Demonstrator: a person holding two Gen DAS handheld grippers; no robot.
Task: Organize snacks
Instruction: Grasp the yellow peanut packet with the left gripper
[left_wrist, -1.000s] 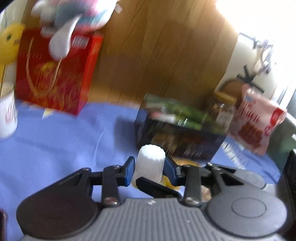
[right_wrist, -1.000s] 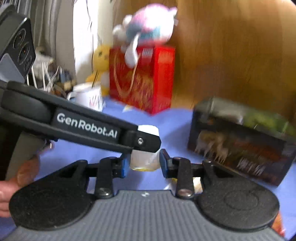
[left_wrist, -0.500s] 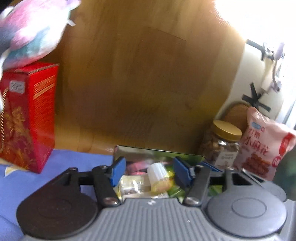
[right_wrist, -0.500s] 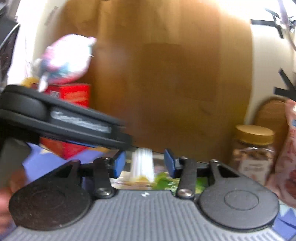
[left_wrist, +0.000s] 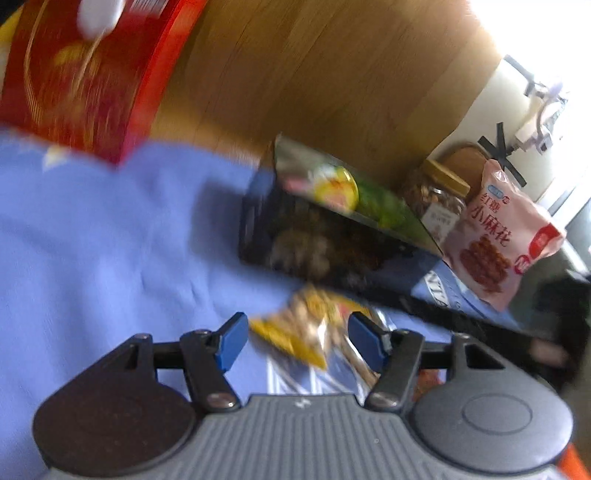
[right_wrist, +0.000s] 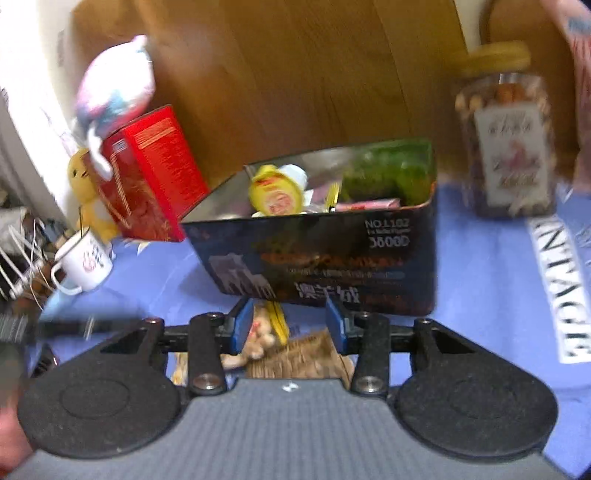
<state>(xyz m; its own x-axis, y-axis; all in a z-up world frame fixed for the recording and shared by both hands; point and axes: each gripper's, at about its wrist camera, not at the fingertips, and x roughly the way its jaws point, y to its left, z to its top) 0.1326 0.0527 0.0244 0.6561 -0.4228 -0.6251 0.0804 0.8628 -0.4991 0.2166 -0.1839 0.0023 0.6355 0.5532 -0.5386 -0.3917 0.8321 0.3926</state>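
Note:
A dark open tin (left_wrist: 314, 251) (right_wrist: 332, 266) stands on the blue cloth with several snacks inside, among them a white cup with a yellow lid (left_wrist: 334, 188) (right_wrist: 277, 194). In front of the tin, loose snack packets lie on the cloth: a yellow one (left_wrist: 291, 332) (right_wrist: 264, 332) and a brown one (right_wrist: 303, 356). My left gripper (left_wrist: 299, 341) hovers over the yellow packet, its jaws opening wide of it and not touching. My right gripper (right_wrist: 290, 326) is just before the tin wall, jaws closing, with the packets showing between its fingers and not clearly pressed.
A red box (left_wrist: 85, 74) (right_wrist: 147, 173) with a plush toy (right_wrist: 114, 85) on top stands at the left. A white mug (right_wrist: 85, 262) sits beside it. A nut jar (right_wrist: 506, 147) (left_wrist: 439, 199) and a pink snack bag (left_wrist: 495, 236) stand right of the tin.
The white cup, held between the jaws a second ago, was carried over the tin and now lies inside. Both grippers have opened and dropped back to the packets in front of the tin.

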